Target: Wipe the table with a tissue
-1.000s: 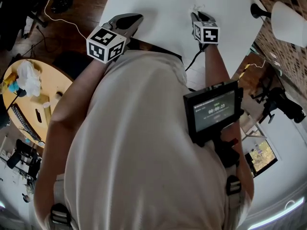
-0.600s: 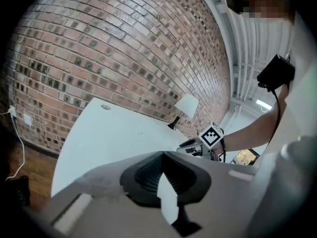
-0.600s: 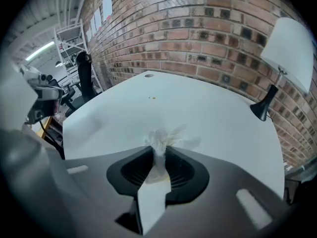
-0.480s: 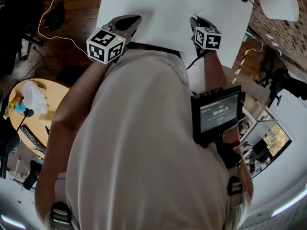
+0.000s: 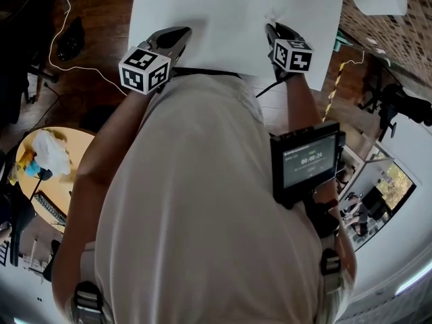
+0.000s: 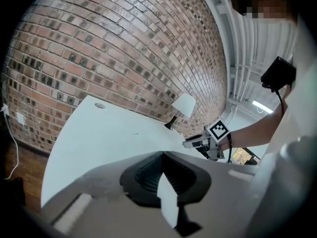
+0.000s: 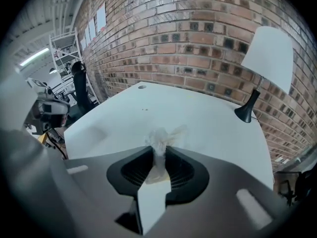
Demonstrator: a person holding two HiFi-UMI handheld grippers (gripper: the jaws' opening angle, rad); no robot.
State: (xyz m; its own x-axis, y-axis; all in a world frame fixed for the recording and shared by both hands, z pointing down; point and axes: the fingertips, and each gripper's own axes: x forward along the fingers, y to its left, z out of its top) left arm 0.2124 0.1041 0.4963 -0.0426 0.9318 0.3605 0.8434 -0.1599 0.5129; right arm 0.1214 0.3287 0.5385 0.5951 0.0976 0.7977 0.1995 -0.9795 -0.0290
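Note:
A crumpled white tissue is pinched between the pads of my right gripper, which is shut on it and held a little above the white table. Seen from the head view, the right gripper hangs over the table's near edge with the tissue poking out past its tip. My left gripper hovers over the near left part of the table. In the left gripper view its jaws are together with nothing between them, and the right gripper shows off to the right.
A white-shaded lamp on a black stand sits at the table's far right corner by the brick wall. On the floor to the left are a round wooden table with a white bundle and a loose white cable.
The right gripper has risen slightly and rolled, still holding the tissue. The left gripper has hardly moved. The head view has shifted, so the lamp sits higher in the picture.

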